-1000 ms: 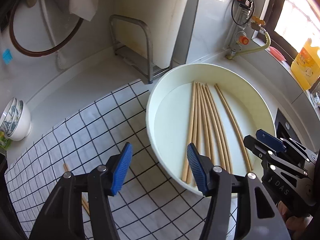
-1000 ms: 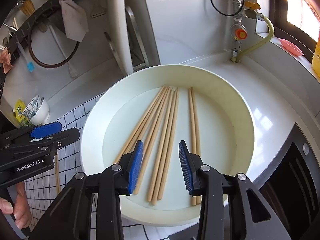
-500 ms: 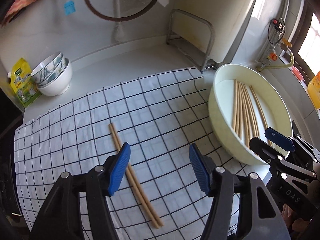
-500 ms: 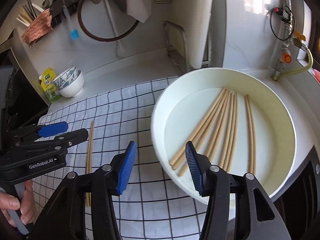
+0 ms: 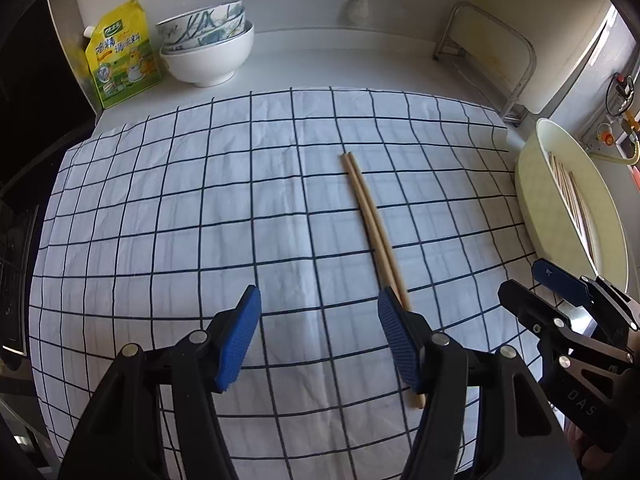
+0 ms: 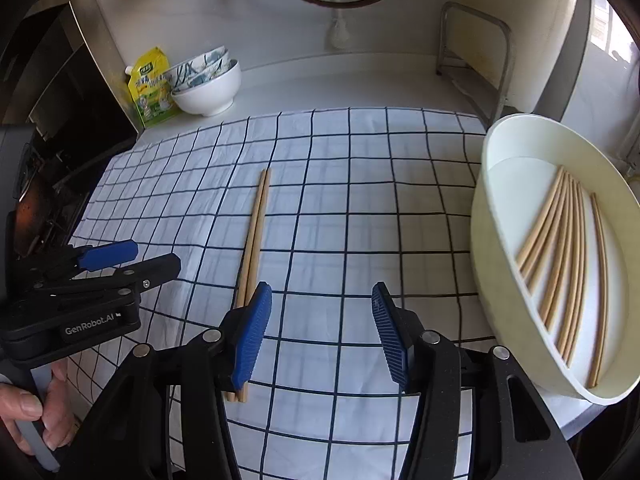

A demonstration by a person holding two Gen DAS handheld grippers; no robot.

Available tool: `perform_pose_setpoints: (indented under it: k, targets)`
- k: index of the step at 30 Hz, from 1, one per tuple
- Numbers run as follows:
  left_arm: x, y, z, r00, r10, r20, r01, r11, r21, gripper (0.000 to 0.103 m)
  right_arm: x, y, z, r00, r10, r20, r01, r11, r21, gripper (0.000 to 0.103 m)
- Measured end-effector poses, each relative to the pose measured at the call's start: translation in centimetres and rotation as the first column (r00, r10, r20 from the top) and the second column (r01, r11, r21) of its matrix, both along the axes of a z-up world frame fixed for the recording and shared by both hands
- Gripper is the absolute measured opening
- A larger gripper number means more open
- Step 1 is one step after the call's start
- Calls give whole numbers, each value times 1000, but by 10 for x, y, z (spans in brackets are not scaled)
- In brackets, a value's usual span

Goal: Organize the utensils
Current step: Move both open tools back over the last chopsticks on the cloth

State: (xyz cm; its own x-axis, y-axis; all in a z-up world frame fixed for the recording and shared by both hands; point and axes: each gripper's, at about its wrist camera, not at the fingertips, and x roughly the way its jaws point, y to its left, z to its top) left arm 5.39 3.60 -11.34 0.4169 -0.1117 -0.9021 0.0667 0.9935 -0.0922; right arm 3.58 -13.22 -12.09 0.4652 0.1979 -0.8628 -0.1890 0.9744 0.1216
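Left claw [image 5: 318, 334] part open and empty, tilted steeply down over checked cloth [image 5: 200, 220], right claw [image 6: 318, 334] likewise, chopstick pair [image 6: 254, 232] between them.

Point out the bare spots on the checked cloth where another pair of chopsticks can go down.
Free: the wide stretch of checked cloth left of the chopstick pair, and the strip between that pair and the cream basin. Crowded: the basin floor, lined with chopsticks, and the back-left corner with stacked bowls and yellow pouch.
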Motion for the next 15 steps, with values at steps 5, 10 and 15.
perform_pose_setpoints:
  k: [5,10,15]
  targets:
    - [-6,19,-13,999,39,-22,-39,999,-9,63,7,20,-22,999,28,-41,-27,1000,12,50]
    - [-11,28,-26,997,59,-51,-59,998,-14,63,10,34,-35,998,37,-53,-37,999,-3,50]
    - [-15,31,-34,996,65,-69,-66,998,-15,63,12,40,-44,997,31,-63,-33,999,-27,50]
